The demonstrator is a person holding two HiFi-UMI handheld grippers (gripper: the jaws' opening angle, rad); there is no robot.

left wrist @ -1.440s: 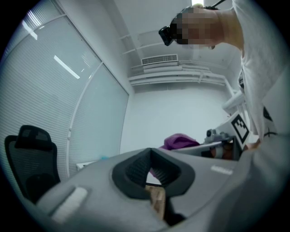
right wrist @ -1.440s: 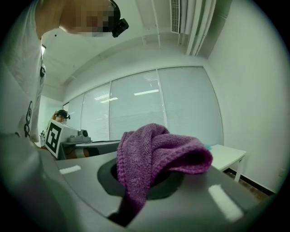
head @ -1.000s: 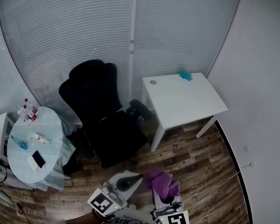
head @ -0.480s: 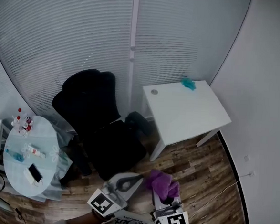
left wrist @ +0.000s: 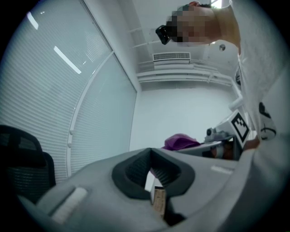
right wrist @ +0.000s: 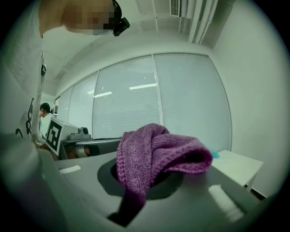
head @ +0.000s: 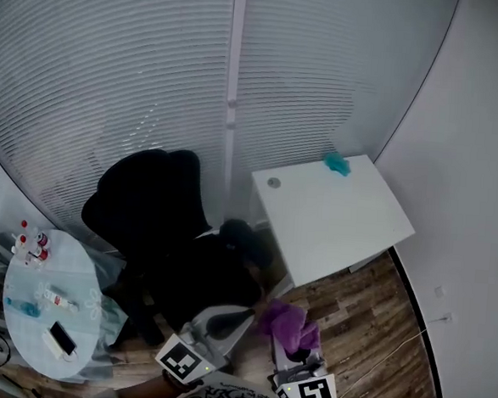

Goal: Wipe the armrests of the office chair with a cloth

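While purple cloth (right wrist: 154, 154) sits pinched in right gripper (right wrist: 147, 181), left gripper (left wrist: 152, 174) pressed together, empty. Office chair (head: 166, 222) farther off, apart from both grippers. Armrests (head: 244, 239) apparently unwiped; whole wipe remains.

The head view looks steeply down from above the left tool (head: 223, 321) and right tool (head: 296, 346), with chair (head: 171, 222) and desk (head: 333, 217) beyond them. Each tool view sits close behind its own jaws, angled upward; both catch the cloth (right wrist: 154, 149).
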